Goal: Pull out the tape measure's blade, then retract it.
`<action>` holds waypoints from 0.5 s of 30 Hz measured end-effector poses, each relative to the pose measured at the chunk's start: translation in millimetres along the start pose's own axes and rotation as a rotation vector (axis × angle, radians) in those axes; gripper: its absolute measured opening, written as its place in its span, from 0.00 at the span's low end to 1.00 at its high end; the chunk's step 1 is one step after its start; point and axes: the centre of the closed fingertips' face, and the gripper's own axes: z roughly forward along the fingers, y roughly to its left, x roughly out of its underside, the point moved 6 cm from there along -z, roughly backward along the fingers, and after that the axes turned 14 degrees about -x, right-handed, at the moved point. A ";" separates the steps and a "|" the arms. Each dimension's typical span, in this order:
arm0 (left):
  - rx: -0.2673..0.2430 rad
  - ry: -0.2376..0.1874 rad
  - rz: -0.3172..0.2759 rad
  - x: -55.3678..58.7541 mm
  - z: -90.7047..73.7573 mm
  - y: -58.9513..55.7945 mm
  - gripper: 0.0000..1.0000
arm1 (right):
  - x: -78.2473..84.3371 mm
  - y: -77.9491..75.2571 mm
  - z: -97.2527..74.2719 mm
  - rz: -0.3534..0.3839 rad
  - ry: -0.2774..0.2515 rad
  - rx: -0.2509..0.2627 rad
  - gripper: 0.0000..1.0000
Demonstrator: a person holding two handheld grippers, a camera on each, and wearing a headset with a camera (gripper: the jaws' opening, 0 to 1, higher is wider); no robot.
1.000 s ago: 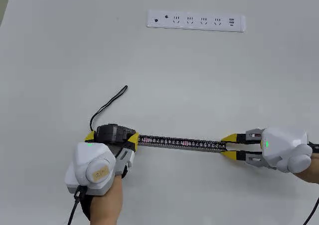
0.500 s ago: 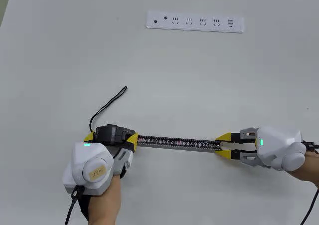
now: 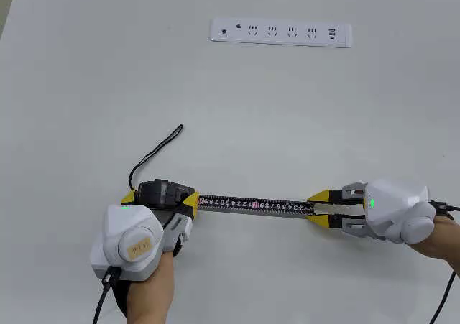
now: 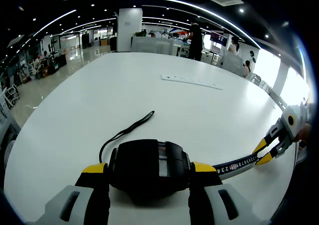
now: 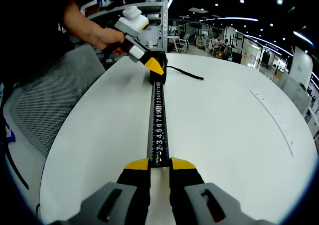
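A black tape measure case (image 3: 165, 192) rests on the white table (image 3: 237, 108), and my left gripper (image 3: 159, 198) is shut on its sides. In the left gripper view the case (image 4: 149, 160) sits between the yellow tips of the left gripper (image 4: 149, 172). The numbered blade (image 3: 255, 205) runs out to the right, flat and low over the table. My right gripper (image 3: 316, 209) is shut on the blade's end. The right gripper view looks along the blade (image 5: 158, 120) from the right gripper (image 5: 159, 164) to the case (image 5: 158, 61). The right gripper (image 4: 264, 152) also shows holding the blade (image 4: 234, 165).
The case's black wrist strap (image 3: 154, 151) curls away behind it on the table. A white power strip (image 3: 280, 31) lies at the far side. A grey mesh chair (image 5: 45, 100) stands off the table's edge beside the person holding the left gripper.
My right gripper has moved a little to the left, toward the case, with the blade end in it, so less blade is out. The left gripper and case have stayed put.
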 end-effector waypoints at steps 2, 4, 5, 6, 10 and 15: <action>0.001 0.002 -0.001 0.0 0.0 0.1 0.60 | -0.8 -0.5 2.2 -0.001 0.002 -0.002 0.12; 0.001 0.003 -0.001 -0.1 -0.2 -0.2 0.60 | -1.0 -0.8 3.3 -0.003 0.003 -0.004 0.12; 0.001 0.003 0.000 -0.2 -0.4 -0.2 0.60 | -1.8 -0.9 3.6 0.001 0.000 -0.006 0.12; 0.002 0.003 0.000 -0.2 -0.5 -0.2 0.60 | -2.4 -0.9 3.8 0.000 -0.001 -0.007 0.12; 0.003 0.004 0.000 -0.5 -0.5 -0.2 0.61 | -3.4 -2.0 5.6 -0.002 -0.003 -0.008 0.12; 0.003 0.005 -0.001 -0.7 -0.6 -0.3 0.61 | -6.2 -3.2 8.0 -0.001 -0.009 -0.011 0.12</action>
